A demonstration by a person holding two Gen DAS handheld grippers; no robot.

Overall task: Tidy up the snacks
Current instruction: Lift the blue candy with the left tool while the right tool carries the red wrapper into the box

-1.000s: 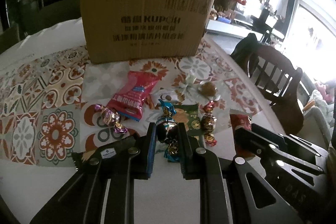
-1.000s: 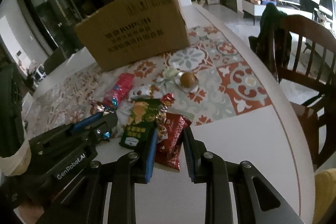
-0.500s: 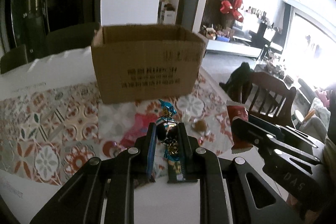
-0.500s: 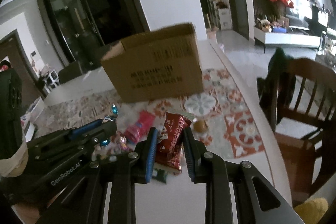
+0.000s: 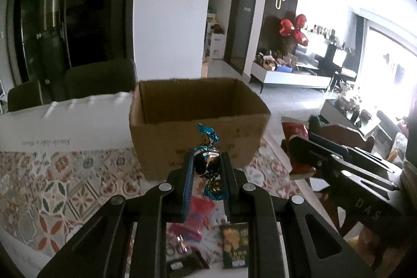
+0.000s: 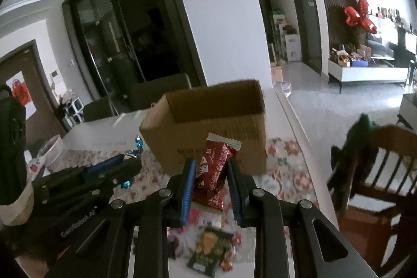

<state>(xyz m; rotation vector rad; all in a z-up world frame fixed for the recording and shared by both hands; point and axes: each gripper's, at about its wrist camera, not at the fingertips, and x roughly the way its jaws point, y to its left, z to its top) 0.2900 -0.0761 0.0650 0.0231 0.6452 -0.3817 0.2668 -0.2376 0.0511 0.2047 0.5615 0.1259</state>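
Note:
My left gripper (image 5: 207,160) is shut on a candy in a blue and gold wrapper (image 5: 207,145), raised above the table in front of an open cardboard box (image 5: 198,111). My right gripper (image 6: 211,164) is shut on a dark red snack packet (image 6: 216,168), held up at about the same height before the same box (image 6: 208,121). In the left wrist view the right gripper (image 5: 307,150) shows at the right with the red packet (image 5: 294,132). The left gripper (image 6: 130,166) shows at the left of the right wrist view. The box's floor is hidden.
On the patterned tablecloth (image 5: 52,189) under the grippers lie a pink packet (image 5: 198,215), a green packet (image 5: 235,244) and small wrapped sweets. A wooden chair (image 6: 378,173) with dark clothing stands past the table's right edge. Dark chairs (image 5: 99,80) stand behind the table.
Both grippers have lifted off the table with their snacks and tipped up. The box's open top has come into view and the loose snacks have dropped to the bottom of both views.

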